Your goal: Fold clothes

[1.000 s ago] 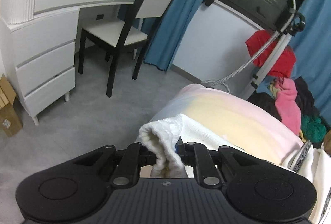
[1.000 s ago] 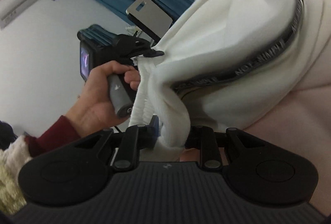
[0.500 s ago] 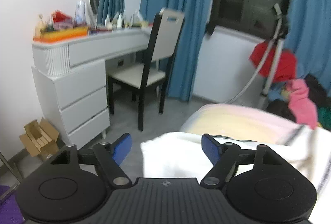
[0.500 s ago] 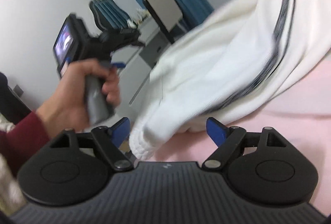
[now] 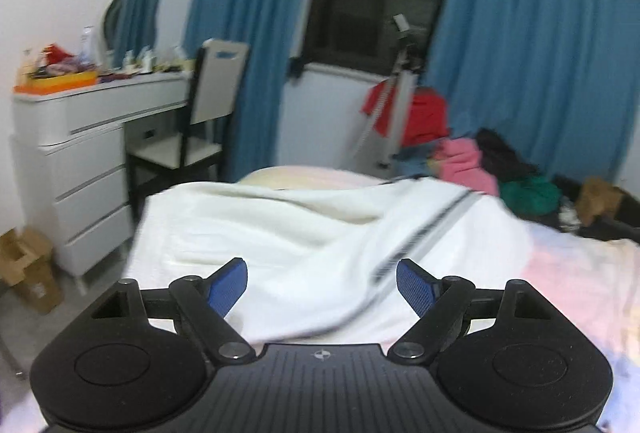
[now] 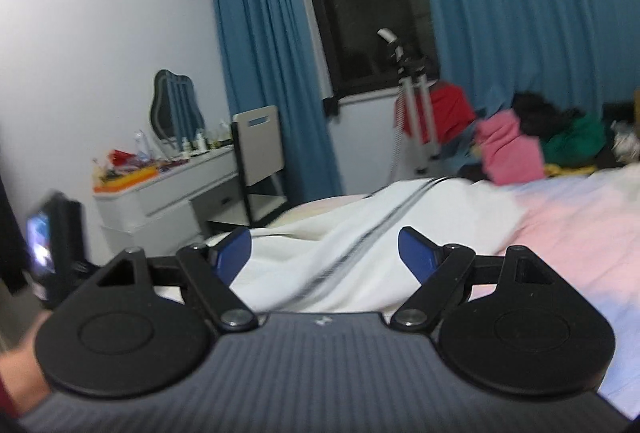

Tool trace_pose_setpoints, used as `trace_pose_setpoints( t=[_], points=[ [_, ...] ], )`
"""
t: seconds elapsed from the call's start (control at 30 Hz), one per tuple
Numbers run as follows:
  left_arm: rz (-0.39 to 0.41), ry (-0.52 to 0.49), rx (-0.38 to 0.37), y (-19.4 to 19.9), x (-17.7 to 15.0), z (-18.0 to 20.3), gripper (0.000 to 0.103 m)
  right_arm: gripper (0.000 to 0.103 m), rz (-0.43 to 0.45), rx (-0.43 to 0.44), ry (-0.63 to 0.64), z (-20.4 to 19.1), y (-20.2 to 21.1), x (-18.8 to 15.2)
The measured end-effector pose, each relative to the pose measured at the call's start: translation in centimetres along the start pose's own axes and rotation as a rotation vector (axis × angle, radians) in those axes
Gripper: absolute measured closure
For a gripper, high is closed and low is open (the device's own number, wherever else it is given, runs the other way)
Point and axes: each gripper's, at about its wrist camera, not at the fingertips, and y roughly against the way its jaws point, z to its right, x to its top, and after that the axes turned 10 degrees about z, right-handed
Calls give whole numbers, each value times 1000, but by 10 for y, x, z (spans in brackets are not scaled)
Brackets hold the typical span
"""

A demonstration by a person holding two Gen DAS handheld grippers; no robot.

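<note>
White garment [image 5: 304, 233] w/ stripe lies spread, stripe running diagonally

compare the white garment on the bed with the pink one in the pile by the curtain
The white garment lies spread out on the bed and carries a dark stripe; the pink garment is bunched up, plain, and heaped among other clothes. The white one looks much larger. Neither is folded yet.

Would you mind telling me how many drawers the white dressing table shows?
4: one wide drawer under the dressing table top, and three stacked below it at the left end. Others may be hidden.
</note>
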Motion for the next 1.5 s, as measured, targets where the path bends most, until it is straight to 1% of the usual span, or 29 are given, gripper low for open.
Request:
trace_pose_setpoints(
  t=[0.07,0.1,0.17,0.23,0.33,0.47,0.57,0.6,0.7,0.77,0.83,0.97,1.03,1.1,1.13,1.23,1.27,1.3,1.33,1.37,1.4,1.5],
  points=[
    [12,-4,-38,10,-13,14,20,21,33,-47,43,11,9,-2],
    [17,-11,-54,14,-19,20,20,20,52,-57,40,18,12,-6],
    [24,-27,-72,20,-36,28,20,21,76,-51,10,30,17,-18],
    [20,-32,-86,23,-50,32,20,21,75,-68,-12,42,19,-28],
    [2,-13,-98,18,-64,33,20,21,67,-91,-50,56,19,-39],
    [0,-17,-120,6,-74,37,20,21,102,-117,-98,66,9,-44],
    [-6,-10,-112,-9,-79,36,20,21,115,-129,-102,71,8,-47],
    [-29,-3,-131,-23,-79,33,20,21,112,-133,-111,73,8,-48],
    [-53,-13,-147,-66,-69,30,20,21,104,-157,-148,81,8,-51],
    [-39,-38,-130,-96,-57,31,20,21,103,-174,-160,87,6,-54],
    [-29,-39,-116,-129,-44,30,20,21,91,-187,-191,96,1,-57],
    [-61,-16,-99,-207,-22,31,21,21,64,-208,-265,113,-16,-65],
    [-69,-6,-110,-241,-15,36,21,21,55,-221,-295,120,-26,-70],
    [-94,9,-127,-277,-10,43,23,21,41,-226,-309,126,-39,-77],
    [-112,38,-140,-291,-8,46,28,21,35,-227,-313,129,-47,-81],
    [-165,130,-177,-332,-4,54,34,21,-6,-231,-334,139,-70,-97],
    [-176,122,-189,-336,-5,59,42,21,-22,-231,-345,142,-77,-102],
    [-186,110,-201,-339,-7,65,48,21,-36,-230,-356,145,-84,-107],
    [-196,97,-212,-343,-9,70,67,21,-46,-226,-365,147,-89,-112],
    [-206,85,-224,-346,-11,75,91,21,-53,-222,-367,148,-94,-116],
    [-215,73,-235,-349,-13,81,97,21,-60,-224,-366,149,-97,-119],
    [-169,17,-251,-312,-15,97,100,21,-72,-234,-375,151,-99,-122]
  ],
)
